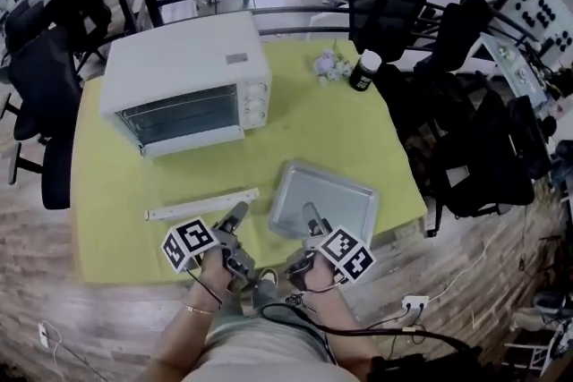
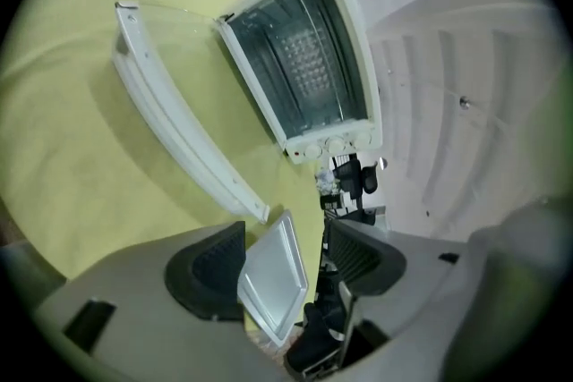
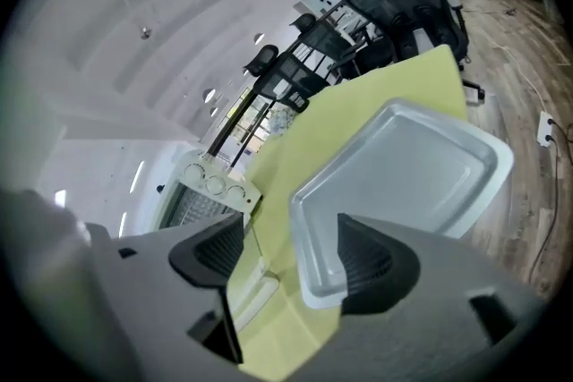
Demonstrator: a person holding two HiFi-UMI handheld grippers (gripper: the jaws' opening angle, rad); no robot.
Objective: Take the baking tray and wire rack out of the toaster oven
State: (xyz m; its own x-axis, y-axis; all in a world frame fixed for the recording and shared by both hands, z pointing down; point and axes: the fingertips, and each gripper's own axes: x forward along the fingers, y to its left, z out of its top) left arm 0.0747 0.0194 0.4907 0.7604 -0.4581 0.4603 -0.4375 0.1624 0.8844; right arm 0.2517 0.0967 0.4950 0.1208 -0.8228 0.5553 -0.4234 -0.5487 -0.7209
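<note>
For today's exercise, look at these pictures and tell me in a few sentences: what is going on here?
A person holds a gripper in each hand at the near side of a table. The baking tray lies flat on the table, already out of the toaster oven, whose door is open. The right gripper sits at the tray's near edge with its fingers apart, not clamped on it. The left gripper is open and empty. A grid shows inside the oven, probably the wire rack.
</note>
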